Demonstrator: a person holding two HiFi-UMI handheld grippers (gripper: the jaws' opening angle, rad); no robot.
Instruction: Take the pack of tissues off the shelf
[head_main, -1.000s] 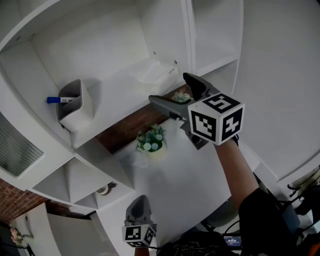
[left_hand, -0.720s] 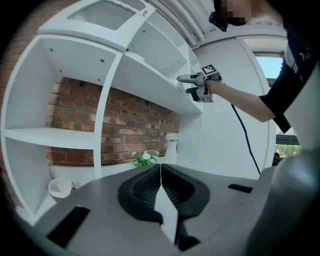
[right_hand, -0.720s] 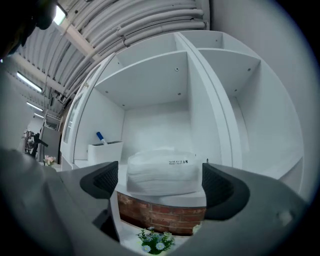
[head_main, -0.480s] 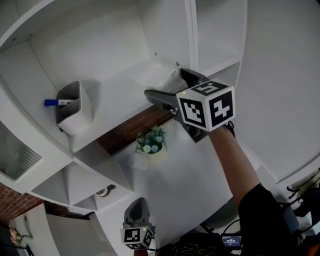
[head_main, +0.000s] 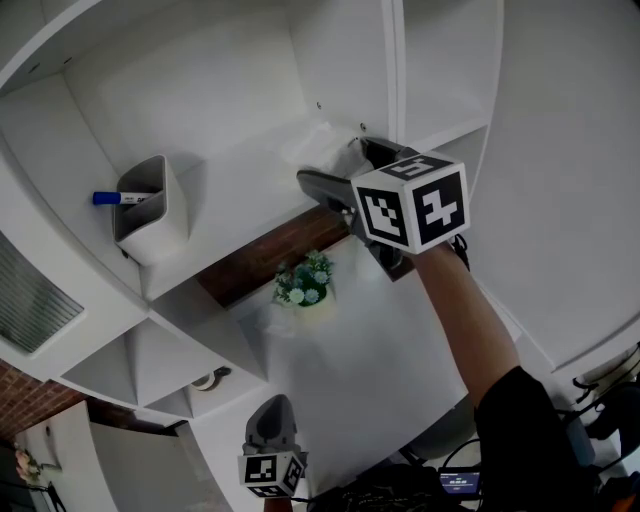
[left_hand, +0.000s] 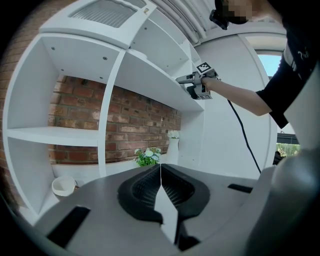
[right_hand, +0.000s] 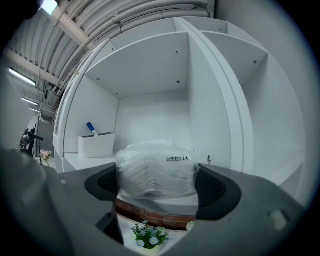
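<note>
Pack of tissues (right_hand: 156, 169) lay on the white shelf (head_main: 245, 190), at the right end of its compartment near the front edge, close to the vertical divider (right_hand: 210, 120); clear wrap, a small line of print on the upper right of its face. In the head view the pack (head_main: 322, 148) showed just past the gripper tips. Right gripper (right_hand: 157, 186) was level with that shelf, jaws spread wide with the pack between them, each pad right at a side of the pack; whether they pressed on it could not be told, and the pack did not look squashed. Right gripper (head_main: 346, 166) was held up on an outstretched arm, marker cube towards the camera. Further left on the same shelf stood a white bin (head_main: 150, 208) with a blue marker (head_main: 117, 198) sticking out, well apart from the pack. On the level below, brick-backed, sat a small bunch of flowers (head_main: 303, 280). Left gripper (head_main: 276, 412) hung low, far from the shelf, its jaws closed together with nothing between them. The left gripper view looked at the lower compartments: the flowers (left_hand: 147, 156), a white vase (left_hand: 172, 145) and a small bowl (left_hand: 63, 186).
</note>
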